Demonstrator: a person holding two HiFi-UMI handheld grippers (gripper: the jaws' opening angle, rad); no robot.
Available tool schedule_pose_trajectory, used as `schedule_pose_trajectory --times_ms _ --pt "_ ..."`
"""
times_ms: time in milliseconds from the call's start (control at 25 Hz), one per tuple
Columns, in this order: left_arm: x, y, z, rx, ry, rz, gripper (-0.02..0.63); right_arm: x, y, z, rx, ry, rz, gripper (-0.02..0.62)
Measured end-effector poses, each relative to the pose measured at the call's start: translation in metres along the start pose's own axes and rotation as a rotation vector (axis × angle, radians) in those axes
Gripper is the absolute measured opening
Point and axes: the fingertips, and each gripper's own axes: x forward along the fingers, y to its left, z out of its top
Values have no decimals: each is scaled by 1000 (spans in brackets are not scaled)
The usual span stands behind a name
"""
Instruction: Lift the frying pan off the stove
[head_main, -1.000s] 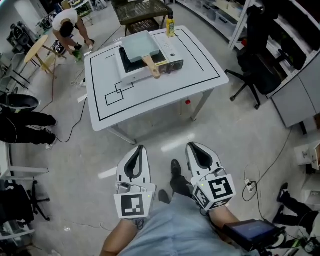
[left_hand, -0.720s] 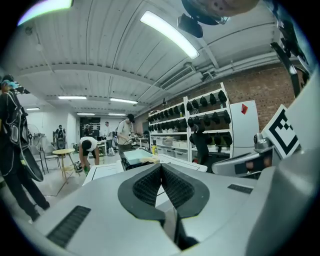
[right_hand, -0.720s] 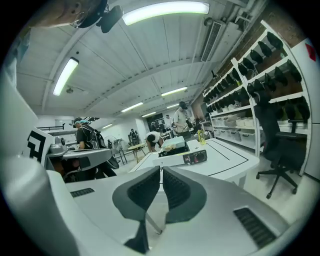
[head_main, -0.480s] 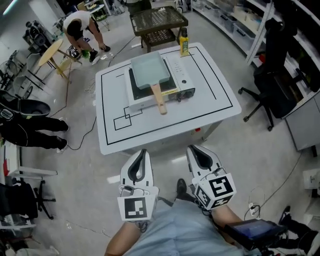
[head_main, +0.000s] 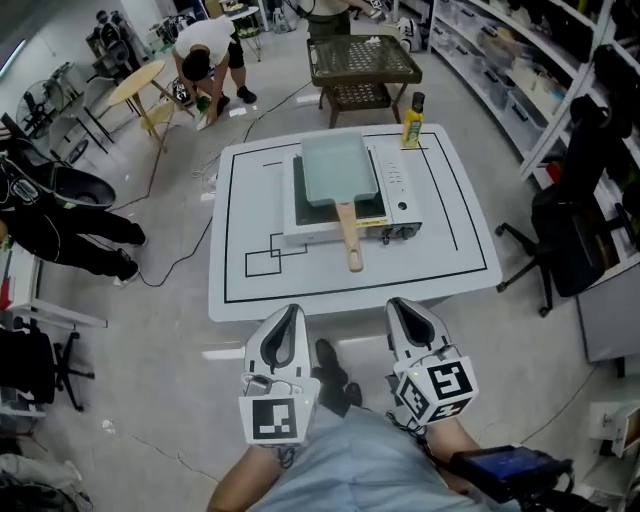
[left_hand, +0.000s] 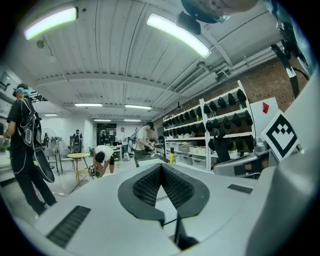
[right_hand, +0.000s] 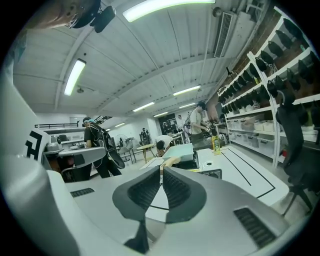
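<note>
frying pan (head_main: 338, 168) on stove (head_main: 396, 190), untouched | left tongs (head_main: 291, 311) clenched, empty | right tongs (head_main: 399, 304) clenched, empty

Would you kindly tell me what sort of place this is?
Probably a lab or workshop, not a kitchen: the stove and frying pan sit on a white table marked with black lines, shelves line the right side, and an office chair stands nearby.

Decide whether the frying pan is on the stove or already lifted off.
On it. The frying pan lies flat across the stove, its handle jutting over the table.
</note>
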Motion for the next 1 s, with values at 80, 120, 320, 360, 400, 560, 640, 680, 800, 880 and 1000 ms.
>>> schedule_pose_trajectory --times_ms 80,120,320,360,400,560,640,680,800,880,1000 --pt "14 7 -4 -6 9 11 18 14 -6 1 2 10 4 51" --pt "22 11 -6 -8 16 14 18 21 -10 1 6 15 4 51" --pt "65 30 -11 -13 40 18 18 60 -27 3 26 41 -1 51" --pt "73 34 -13 -13 43 18 18 68 -30 3 29 44 -3 51" --pt "81 38 -14 -13 47 16 18 76 -33 4 35 47 -7 51" --pt "108 53 -20 -23 63 17 18 106 -43 7 42 59 -12 51" --pt "119 63 -18 -31 54 22 18 119 -44 13 34 57 -12 51" --pt "125 68 -16 -34 44 25 18 125 -45 17 27 55 -14 51" --pt "139 83 -8 -46 19 36 18 143 -47 30 7 52 -13 51" --pt "149 93 -3 -60 8 45 18 156 -49 40 0 48 -6 51" --pt "167 104 6 -62 -13 46 18 173 -51 53 -11 37 -4 51"
